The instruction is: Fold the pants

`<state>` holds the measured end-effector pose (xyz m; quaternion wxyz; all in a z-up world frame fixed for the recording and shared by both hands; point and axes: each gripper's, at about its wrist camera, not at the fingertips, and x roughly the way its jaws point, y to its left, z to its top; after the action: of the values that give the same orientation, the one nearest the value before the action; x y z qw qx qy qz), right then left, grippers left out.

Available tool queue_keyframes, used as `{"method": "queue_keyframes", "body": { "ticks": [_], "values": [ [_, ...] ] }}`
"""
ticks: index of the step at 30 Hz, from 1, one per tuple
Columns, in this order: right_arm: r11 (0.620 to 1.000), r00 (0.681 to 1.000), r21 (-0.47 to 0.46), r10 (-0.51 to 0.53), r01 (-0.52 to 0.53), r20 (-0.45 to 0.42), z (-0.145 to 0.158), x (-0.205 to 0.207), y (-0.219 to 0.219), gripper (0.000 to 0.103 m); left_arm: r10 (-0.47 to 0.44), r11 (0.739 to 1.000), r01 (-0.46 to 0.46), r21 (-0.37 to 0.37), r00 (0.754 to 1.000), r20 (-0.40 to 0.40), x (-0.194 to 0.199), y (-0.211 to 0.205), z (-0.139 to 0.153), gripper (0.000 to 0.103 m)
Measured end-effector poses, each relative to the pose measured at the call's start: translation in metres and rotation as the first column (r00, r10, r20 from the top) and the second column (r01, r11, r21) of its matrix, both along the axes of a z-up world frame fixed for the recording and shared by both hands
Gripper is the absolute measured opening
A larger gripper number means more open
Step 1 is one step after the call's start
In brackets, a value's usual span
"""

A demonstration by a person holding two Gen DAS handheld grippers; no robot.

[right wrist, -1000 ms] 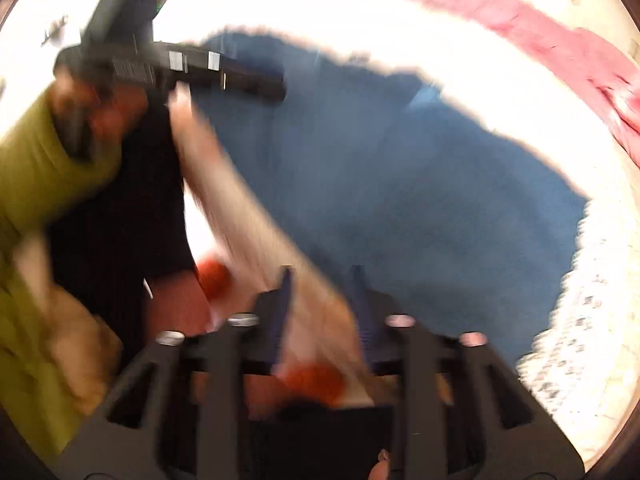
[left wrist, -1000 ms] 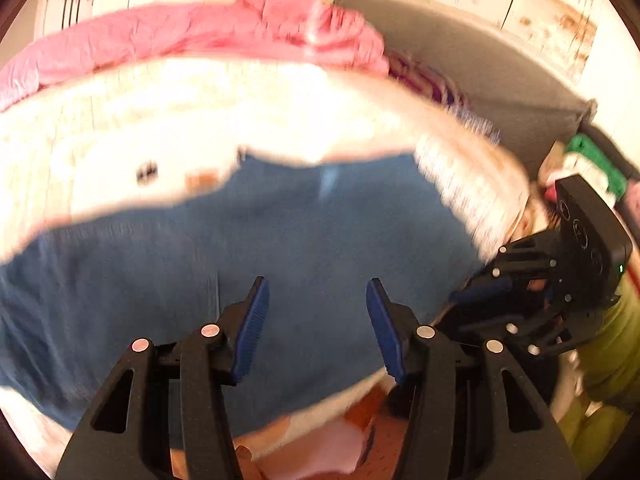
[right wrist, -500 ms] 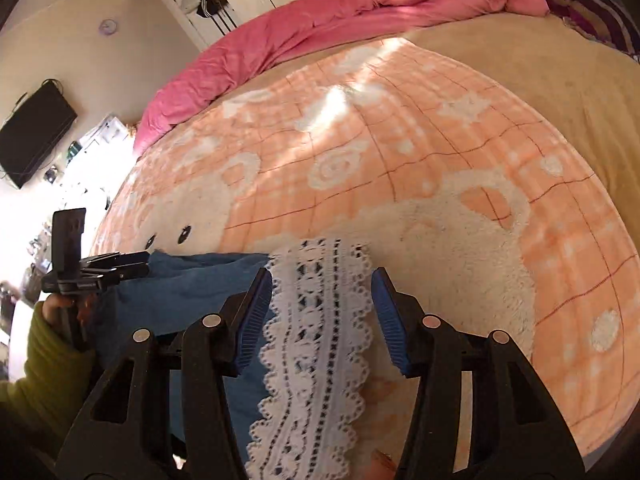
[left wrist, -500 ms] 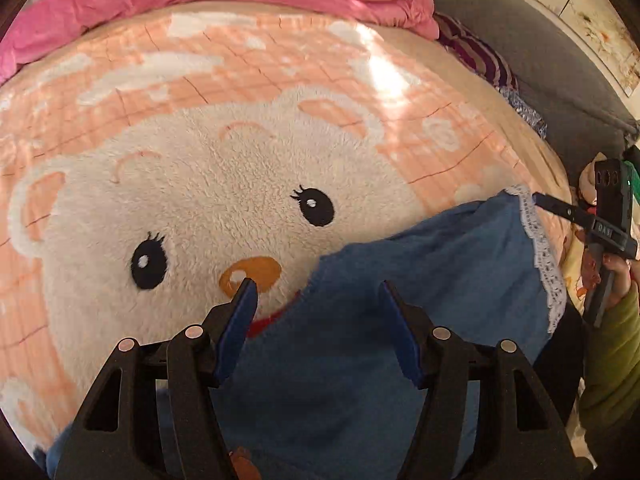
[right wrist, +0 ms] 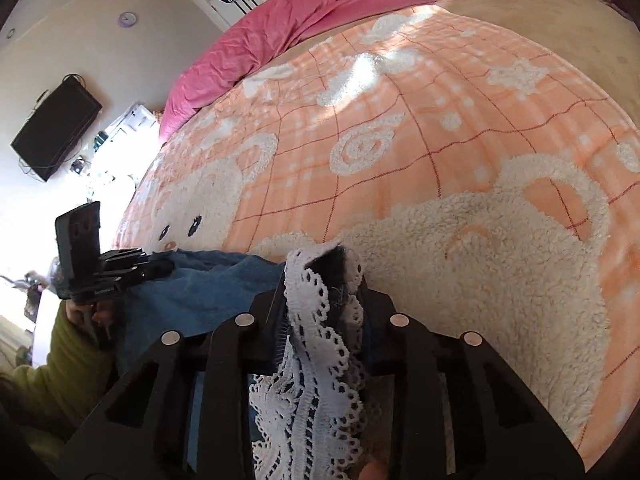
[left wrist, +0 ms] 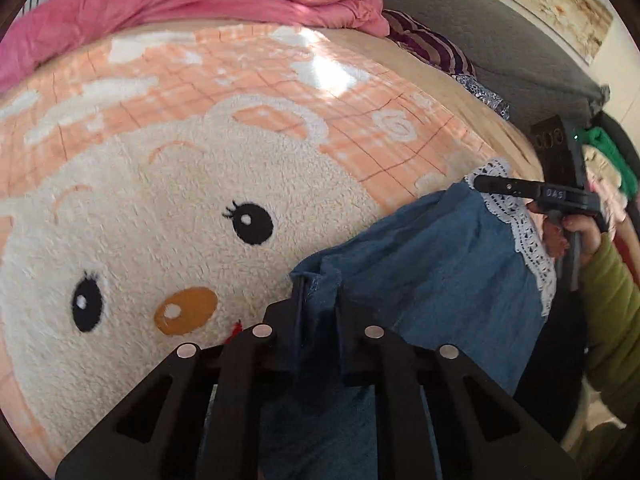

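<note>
Blue denim pants (left wrist: 432, 276) with a white lace hem (left wrist: 532, 256) lie at the near edge of the bed. My left gripper (left wrist: 318, 300) is shut on a bunched denim edge of the pants. My right gripper (right wrist: 320, 280) is shut on the lace hem (right wrist: 316, 344), which drapes back between its fingers. The right gripper also shows in the left wrist view (left wrist: 520, 190), pinching the lace corner. The left gripper shows in the right wrist view (right wrist: 132, 268), holding the blue fabric (right wrist: 208, 284).
The pants rest on an orange and cream bear-face blanket (left wrist: 168, 208) covering the bed. A pink duvet (left wrist: 180, 4) is bunched along the far side, with a striped pillow (left wrist: 432, 46) by the grey headboard. A wall TV (right wrist: 56, 130) hangs at the left.
Both grippers have shut on the pants: the left on the denim edge, the right on the lace hem. Half a second ago both stood open over the fabric.
</note>
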<state>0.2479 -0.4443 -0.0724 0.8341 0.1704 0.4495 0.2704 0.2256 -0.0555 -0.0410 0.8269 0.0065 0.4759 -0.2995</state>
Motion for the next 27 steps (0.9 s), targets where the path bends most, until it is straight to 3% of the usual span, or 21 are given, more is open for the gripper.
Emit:
{"method": "queue_keyframes", "body": {
  "ticks": [5, 9, 13, 17, 19, 21, 23, 24, 26, 27],
  "values": [
    [1.000, 0.994, -0.015, 0.018, -0.016, 0.110, 0.025, -0.007, 0.008, 0.016, 0.111, 0.993, -0.105, -0.063, 0.988, 0.105, 0.007, 0.020, 0.031, 0.006],
    [0.997, 0.989, -0.073, 0.017, -0.007, 0.144, 0.042, 0.013, 0.019, 0.016, 0.139, 0.990, -0.135, -0.035, 0.978, 0.153, 0.012, 0.019, 0.034, 0.005],
    [0.986, 0.990, -0.162, 0.055, -0.033, 0.133, 0.048, 0.047, 0.038, 0.015, 0.186, 0.982, -0.187, -0.007, 0.972, 0.143, 0.025, 0.022, 0.020, 0.005],
    [0.938, 0.994, -0.339, 0.091, -0.067, 0.055, 0.023, 0.070, 0.059, 0.017, 0.195, 0.978, -0.202, 0.042, 0.972, 0.132, 0.034, 0.020, 0.001, 0.006],
    [0.905, 0.993, -0.418, 0.108, -0.080, 0.044, 0.008, 0.072, 0.068, 0.018, 0.195, 0.974, -0.208, 0.091, 0.972, 0.134, 0.035, 0.015, -0.009, 0.009],
    [0.905, 0.994, -0.420, 0.096, -0.064, 0.057, 0.001, 0.068, 0.068, 0.020, 0.202, 0.970, -0.217, 0.113, 0.970, 0.134, 0.037, 0.015, -0.016, 0.014],
    [0.919, 0.997, -0.394, 0.047, -0.017, 0.064, 0.002, 0.068, 0.058, 0.033, 0.217, 0.971, -0.227, 0.078, 0.969, 0.118, 0.038, 0.022, -0.016, 0.019],
    [0.924, 0.998, -0.382, 0.016, 0.010, 0.066, 0.005, 0.068, 0.052, 0.038, 0.234, 0.968, -0.243, 0.062, 0.965, 0.117, 0.038, 0.026, -0.015, 0.028],
    [0.932, 0.994, -0.353, -0.053, 0.085, 0.100, 0.017, 0.059, 0.034, 0.039, 0.291, 0.953, -0.299, 0.041, 0.948, 0.129, 0.036, 0.037, -0.011, 0.040],
    [0.932, 0.989, -0.343, -0.082, 0.120, 0.123, 0.025, 0.051, 0.025, 0.040, 0.318, 0.945, -0.325, 0.032, 0.938, 0.136, 0.035, 0.043, -0.007, 0.041]
  ]
}}
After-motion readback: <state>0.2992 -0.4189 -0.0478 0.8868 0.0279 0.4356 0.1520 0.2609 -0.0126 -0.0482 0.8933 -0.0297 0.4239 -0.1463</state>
